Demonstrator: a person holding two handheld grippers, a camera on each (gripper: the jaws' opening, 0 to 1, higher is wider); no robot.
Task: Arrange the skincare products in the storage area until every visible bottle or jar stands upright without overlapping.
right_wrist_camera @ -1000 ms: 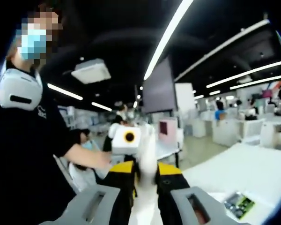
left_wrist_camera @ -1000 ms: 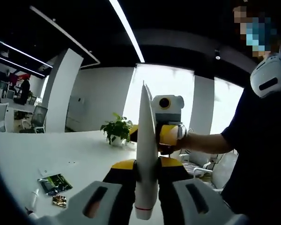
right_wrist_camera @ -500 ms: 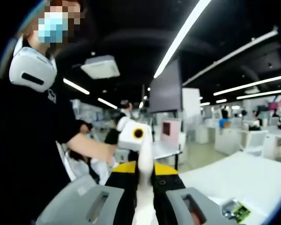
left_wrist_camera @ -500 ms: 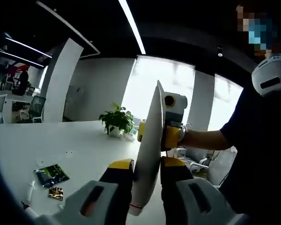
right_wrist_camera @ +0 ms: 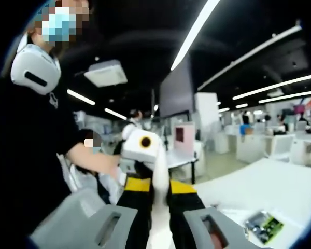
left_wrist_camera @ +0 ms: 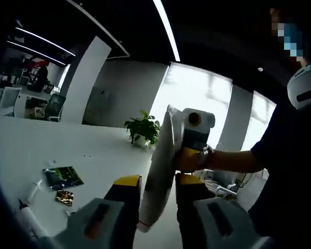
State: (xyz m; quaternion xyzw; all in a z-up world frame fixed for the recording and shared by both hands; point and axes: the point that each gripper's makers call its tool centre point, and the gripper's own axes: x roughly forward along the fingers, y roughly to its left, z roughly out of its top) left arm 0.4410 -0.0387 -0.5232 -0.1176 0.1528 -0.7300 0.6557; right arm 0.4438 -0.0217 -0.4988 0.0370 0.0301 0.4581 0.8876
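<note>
A white squeeze tube (left_wrist_camera: 158,171) rises between the jaws of my left gripper (left_wrist_camera: 156,182), which is shut on its lower part, near the red-lined cap end. Its flat crimped top leans right and meets my right gripper (left_wrist_camera: 177,155), held there by a person's hand. From the right gripper view the same white tube (right_wrist_camera: 159,205) sits pinched between the yellow-tipped jaws of my right gripper (right_wrist_camera: 159,188). My left gripper (right_wrist_camera: 140,158) is at the tube's far end. The tube hangs in the air above a white table (left_wrist_camera: 93,155).
On the table lie a green sachet (left_wrist_camera: 63,177), a small gold packet (left_wrist_camera: 65,197) and a thin white applicator (left_wrist_camera: 32,189). A potted plant (left_wrist_camera: 144,132) stands at the far edge. The person in a dark shirt (left_wrist_camera: 287,171) is close on the right. The green sachet (right_wrist_camera: 263,225) lies low right.
Both views have tilted with the hands. The tube now leans further right in the left gripper view. Both grips stay the same.
</note>
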